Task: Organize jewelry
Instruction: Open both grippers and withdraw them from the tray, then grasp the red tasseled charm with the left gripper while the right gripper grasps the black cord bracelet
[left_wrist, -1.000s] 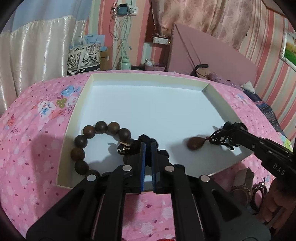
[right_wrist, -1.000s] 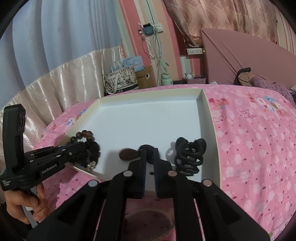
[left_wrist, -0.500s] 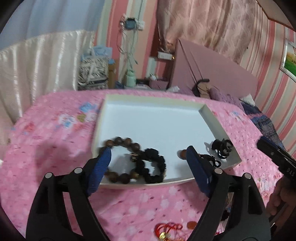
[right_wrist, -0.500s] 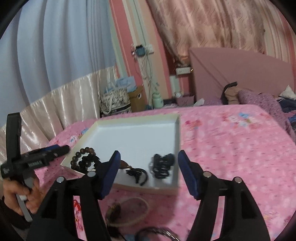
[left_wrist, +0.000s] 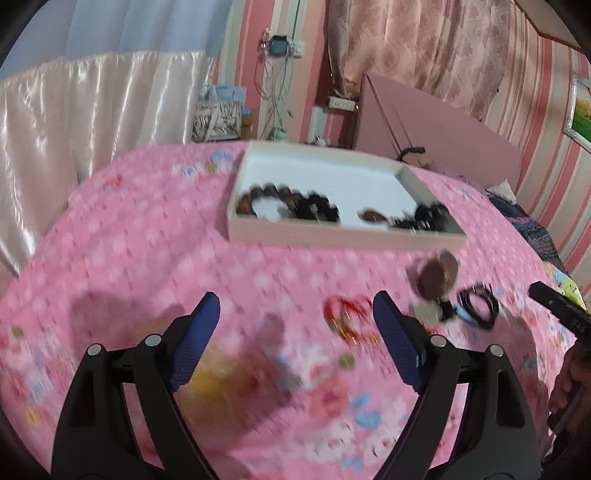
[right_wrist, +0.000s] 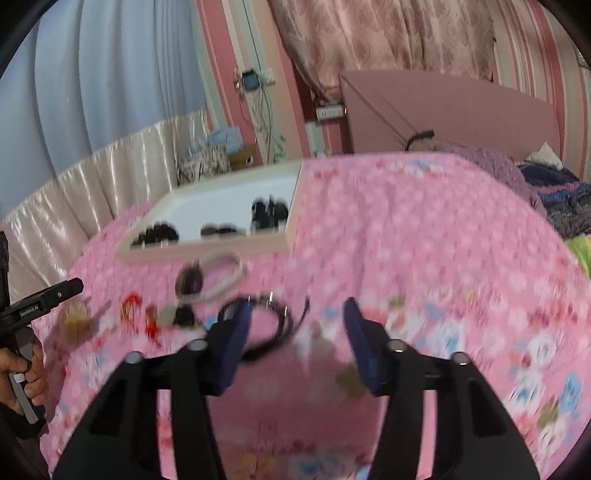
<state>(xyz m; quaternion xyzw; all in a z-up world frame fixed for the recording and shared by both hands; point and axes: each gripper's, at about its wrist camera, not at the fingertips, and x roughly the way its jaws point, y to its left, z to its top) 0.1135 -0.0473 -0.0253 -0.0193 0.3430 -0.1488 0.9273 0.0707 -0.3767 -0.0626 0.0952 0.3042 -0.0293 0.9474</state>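
Observation:
A shallow white tray (left_wrist: 332, 236) (right_wrist: 207, 251) lies on the pink bedspread. In it are a brown bead bracelet (left_wrist: 266, 195), a black bead bracelet (left_wrist: 317, 208), a brown pendant (left_wrist: 371, 216) and a black hair clip (left_wrist: 424, 218) (right_wrist: 269, 214). On the spread near me lie a red string charm (left_wrist: 347, 317) (right_wrist: 131, 302), a round brown piece with a pale band (left_wrist: 437, 275) (right_wrist: 218, 275) and a black cord bracelet (left_wrist: 476, 310) (right_wrist: 273, 325). My left gripper (left_wrist: 295, 332) is open and empty. My right gripper (right_wrist: 295, 332) is open and empty above the black cord.
The bed's pink headboard (left_wrist: 424, 125) stands behind the tray. Shiny cream curtains (left_wrist: 92, 110) hang at the left. A purple and dark blanket (right_wrist: 535, 184) lies at the right. A yellowish trinket (right_wrist: 75, 314) lies near the left gripper's tip (right_wrist: 59, 293).
Both grippers let go of items in the tray, opened, and pulled back toward the near side of the bed. The tray now lies farther away. Both views are motion-blurred.

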